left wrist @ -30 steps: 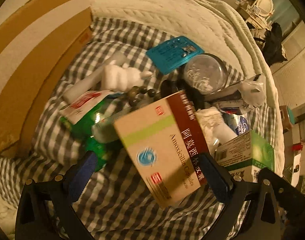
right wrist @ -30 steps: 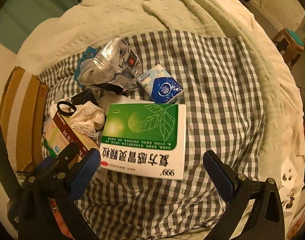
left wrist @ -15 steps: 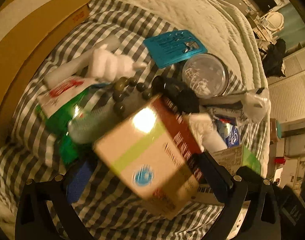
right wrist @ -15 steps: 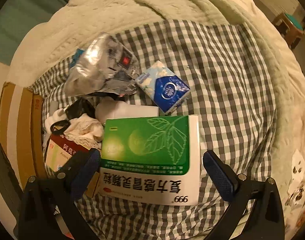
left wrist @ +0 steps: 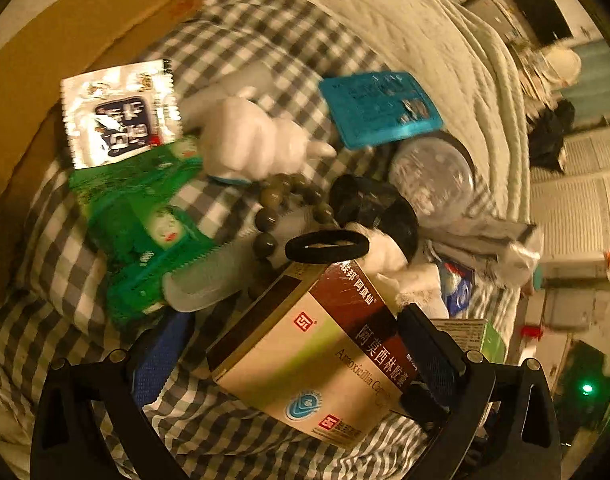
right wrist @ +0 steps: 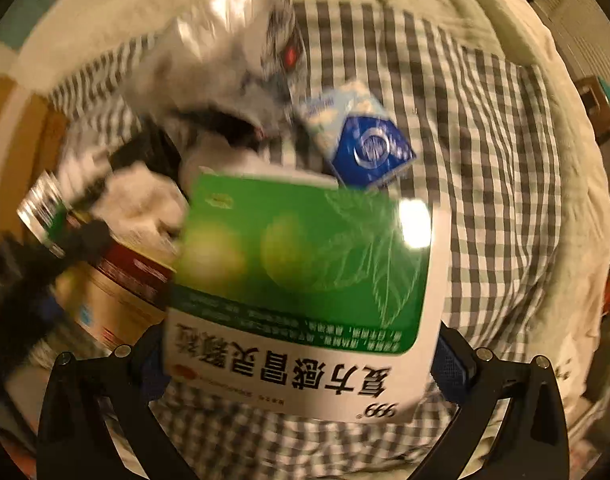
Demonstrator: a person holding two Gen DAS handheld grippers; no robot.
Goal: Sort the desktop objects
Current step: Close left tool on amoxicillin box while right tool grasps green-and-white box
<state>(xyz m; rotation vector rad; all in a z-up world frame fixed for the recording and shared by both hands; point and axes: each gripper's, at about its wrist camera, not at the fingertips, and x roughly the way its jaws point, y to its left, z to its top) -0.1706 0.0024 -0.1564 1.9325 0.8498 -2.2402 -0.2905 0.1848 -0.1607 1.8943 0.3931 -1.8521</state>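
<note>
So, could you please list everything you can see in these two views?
Tan and maroon cardboard medicine box: one, between the left tool's fingers.
Green and white cardboard medicine box: one, between the right tool's fingers.
Black elastic hair tie: one, on the maroon box's top edge.
Brown bead bracelet: one, mid-pile.
Green plastic snack packet: one, left of pile.
Silver foil sachet: one, above the green packet.
Teal flat card: one, far side.
Clear round plastic tub: one, right of the card.
Blue tissue pack: one, behind the green box.
Grey checked cloth: one, under everything.
Left tool; right tool: both wide apart.
</note>
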